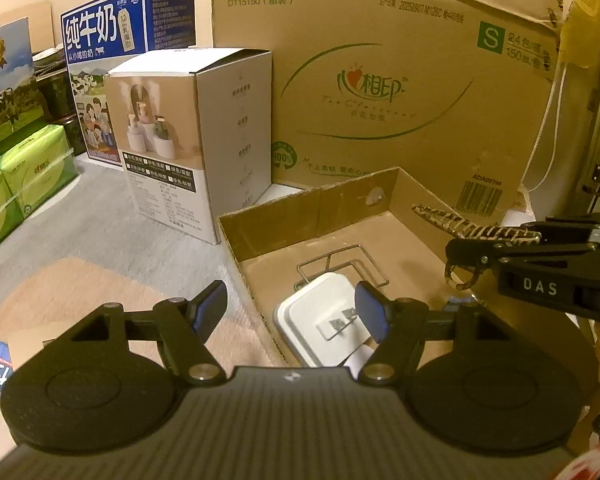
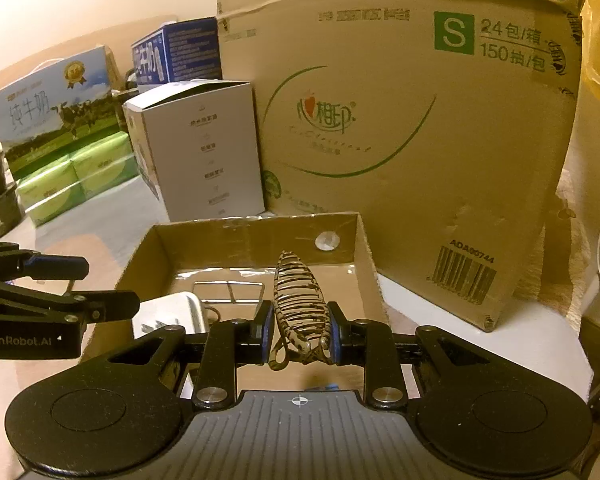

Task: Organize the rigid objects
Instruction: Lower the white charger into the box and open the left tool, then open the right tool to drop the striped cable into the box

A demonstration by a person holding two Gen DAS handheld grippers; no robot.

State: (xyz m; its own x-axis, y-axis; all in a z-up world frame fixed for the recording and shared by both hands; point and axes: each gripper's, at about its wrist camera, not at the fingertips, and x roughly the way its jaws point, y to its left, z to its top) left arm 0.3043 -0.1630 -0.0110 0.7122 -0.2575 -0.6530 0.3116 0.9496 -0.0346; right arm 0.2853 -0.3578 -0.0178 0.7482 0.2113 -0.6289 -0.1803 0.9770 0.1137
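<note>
Here, the left tool hangs spread and empty above a white case lying in the open cardboard tray. Right of it, the right tool pinches a striped hair claw over the tray; lowering and releasing seems next.

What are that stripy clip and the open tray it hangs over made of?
The hair clip looks like glossy plastic: brown-and-cream tortoiseshell streaks, shiny teeth, held by the right gripper. The low tray looks like plain corrugated cardboard: matte brown, folded walls, with shiny tape on its floor.
</note>
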